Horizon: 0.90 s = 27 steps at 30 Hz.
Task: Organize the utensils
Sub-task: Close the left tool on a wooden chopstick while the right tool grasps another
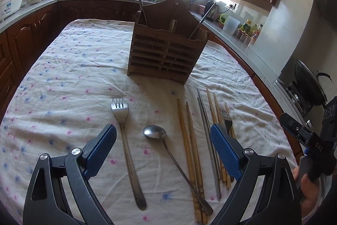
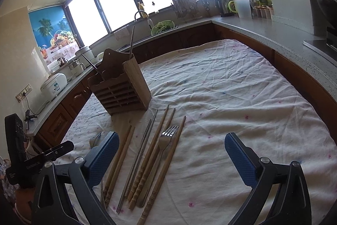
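The surface is covered with a white flowered cloth. On it stands a wooden slatted holder, upright, with two metal handles sticking out of it. In front of the holder lie wooden chopsticks and metal chopsticks, side by side. To their left lie a spoon and a fork; a second fork lies among the chopsticks. The left gripper and the right gripper are both wide apart and hold nothing
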### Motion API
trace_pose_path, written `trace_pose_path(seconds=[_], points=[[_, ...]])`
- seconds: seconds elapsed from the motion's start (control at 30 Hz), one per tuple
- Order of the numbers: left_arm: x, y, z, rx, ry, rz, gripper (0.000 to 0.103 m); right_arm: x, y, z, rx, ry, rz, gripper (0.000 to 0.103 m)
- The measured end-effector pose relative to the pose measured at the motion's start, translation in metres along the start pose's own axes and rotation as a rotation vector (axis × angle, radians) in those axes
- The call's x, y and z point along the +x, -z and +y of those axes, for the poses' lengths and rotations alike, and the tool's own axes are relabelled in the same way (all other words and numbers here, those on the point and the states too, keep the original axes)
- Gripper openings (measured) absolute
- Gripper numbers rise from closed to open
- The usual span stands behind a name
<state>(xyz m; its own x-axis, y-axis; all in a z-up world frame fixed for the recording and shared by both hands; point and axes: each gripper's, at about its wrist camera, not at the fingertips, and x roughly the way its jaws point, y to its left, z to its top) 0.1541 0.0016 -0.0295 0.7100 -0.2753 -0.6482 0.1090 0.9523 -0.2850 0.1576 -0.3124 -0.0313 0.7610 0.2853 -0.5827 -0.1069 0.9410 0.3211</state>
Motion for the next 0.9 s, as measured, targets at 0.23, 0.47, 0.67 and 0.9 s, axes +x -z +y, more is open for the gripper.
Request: trace_pose_path(seconds=[0.23, 0.47, 0.67, 0.9], points=[[0.032, -0.017, -0.014, 0.057, 0.01, 0.07, 0.072, 0.029, -0.01, -0.002, 0.004, 0.017, 0.065, 0.07], [0.081, -0.024, -0.029, 0.113, 0.017, 0.2, 0.042, 0.075, -0.018, -0.006, 0.006, 0.038, 0.171, 0.044], [0.112, -0.024, -0.034, 0.141, 0.013, 0.281, 0.026, 0.114, -0.02, -0.011, -0.004, 0.072, 0.248, 0.031], [0.129, -0.027, -0.035, 0.164, 0.004, 0.314, 0.018, 0.145, -0.021, -0.012, -0.021, 0.105, 0.309, 0.02]])
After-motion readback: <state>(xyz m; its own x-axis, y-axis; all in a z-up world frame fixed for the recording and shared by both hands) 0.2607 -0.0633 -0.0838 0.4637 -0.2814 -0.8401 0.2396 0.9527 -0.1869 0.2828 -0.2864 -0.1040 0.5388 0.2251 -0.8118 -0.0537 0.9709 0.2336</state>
